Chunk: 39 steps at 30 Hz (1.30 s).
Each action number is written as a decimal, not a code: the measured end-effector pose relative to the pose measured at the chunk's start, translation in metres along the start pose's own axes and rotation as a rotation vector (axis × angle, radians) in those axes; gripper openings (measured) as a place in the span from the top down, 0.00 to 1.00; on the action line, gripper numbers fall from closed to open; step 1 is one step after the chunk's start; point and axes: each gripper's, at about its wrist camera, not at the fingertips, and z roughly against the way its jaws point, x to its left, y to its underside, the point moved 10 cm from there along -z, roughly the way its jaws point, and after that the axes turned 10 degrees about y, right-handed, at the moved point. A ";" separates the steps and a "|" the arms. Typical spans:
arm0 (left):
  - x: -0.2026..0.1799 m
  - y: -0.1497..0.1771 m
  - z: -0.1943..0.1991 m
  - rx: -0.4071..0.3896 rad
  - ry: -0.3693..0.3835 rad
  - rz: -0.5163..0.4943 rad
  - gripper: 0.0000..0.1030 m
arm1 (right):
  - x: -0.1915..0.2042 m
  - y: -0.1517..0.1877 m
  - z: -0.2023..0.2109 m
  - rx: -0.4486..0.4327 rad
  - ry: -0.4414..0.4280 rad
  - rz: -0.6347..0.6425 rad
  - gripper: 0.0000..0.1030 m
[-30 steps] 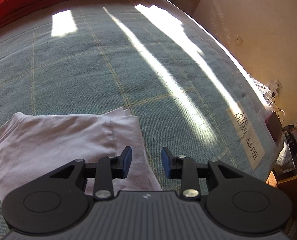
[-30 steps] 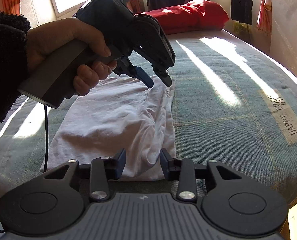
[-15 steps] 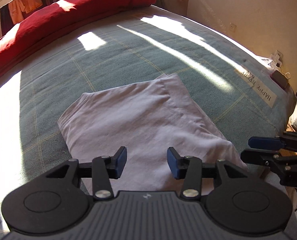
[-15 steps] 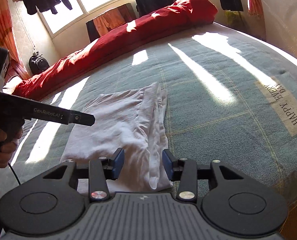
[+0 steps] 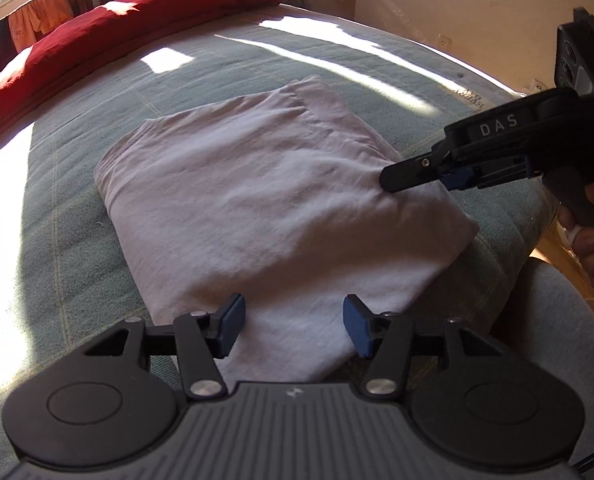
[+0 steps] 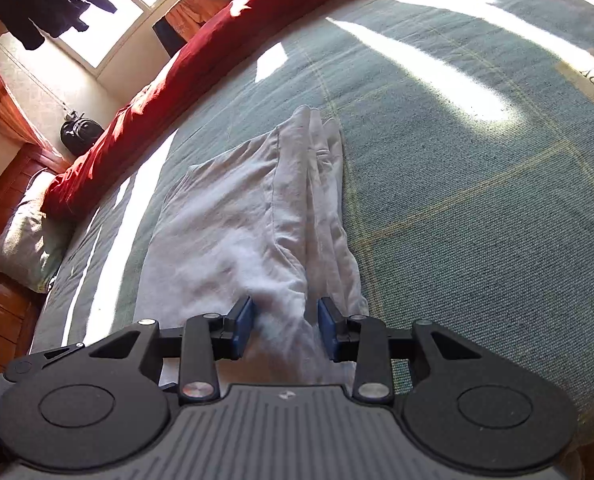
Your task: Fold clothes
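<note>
Between the closing jaws of the right gripper (image 6: 285,326) bunches the near hem of the limp, light white garment (image 5: 265,208), best pinched at corners, lying half-folded on the bed (image 6: 477,200), while the left gripper (image 5: 291,322) opens empty at six o'clock.

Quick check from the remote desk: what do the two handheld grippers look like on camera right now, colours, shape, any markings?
Both are black plastic tools. The left gripper and the right gripper each have two linkage arms with silver pivot screws, round side discs, a ribbed grey body and blue fingertip pads. In the left wrist view, the right tool shows white "DAS" lettering on its side and a pistol-style handle. No sleeve or cable is clearly visible.
</note>
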 end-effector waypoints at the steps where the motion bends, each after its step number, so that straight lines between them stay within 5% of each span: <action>1: -0.002 0.001 0.000 -0.002 0.002 -0.002 0.44 | 0.001 -0.002 -0.001 -0.003 -0.011 -0.001 0.61; 5: -0.006 0.002 0.003 -0.010 0.007 0.001 0.44 | 0.015 -0.011 -0.005 -0.006 -0.072 0.023 0.60; 7: -0.004 0.002 0.007 -0.015 0.003 0.012 0.44 | 0.018 -0.012 -0.006 -0.012 -0.065 0.047 0.71; 8: -0.003 0.002 0.010 -0.018 0.000 0.018 0.44 | 0.017 -0.013 -0.007 -0.015 -0.047 0.058 0.84; 11: 0.000 0.000 0.018 -0.032 -0.003 0.023 0.44 | 0.017 -0.017 -0.001 -0.048 -0.005 0.086 0.90; 23: 0.004 0.014 0.019 -0.012 0.044 0.089 0.37 | 0.005 -0.014 0.013 -0.089 0.192 0.145 0.86; 29: 0.016 -0.010 0.028 -0.076 0.004 0.055 0.36 | 0.028 -0.033 0.045 -0.185 0.141 0.178 0.84; 39: 0.025 -0.011 -0.001 -0.019 -0.001 0.029 0.36 | 0.023 -0.009 -0.011 -0.060 0.207 0.193 0.87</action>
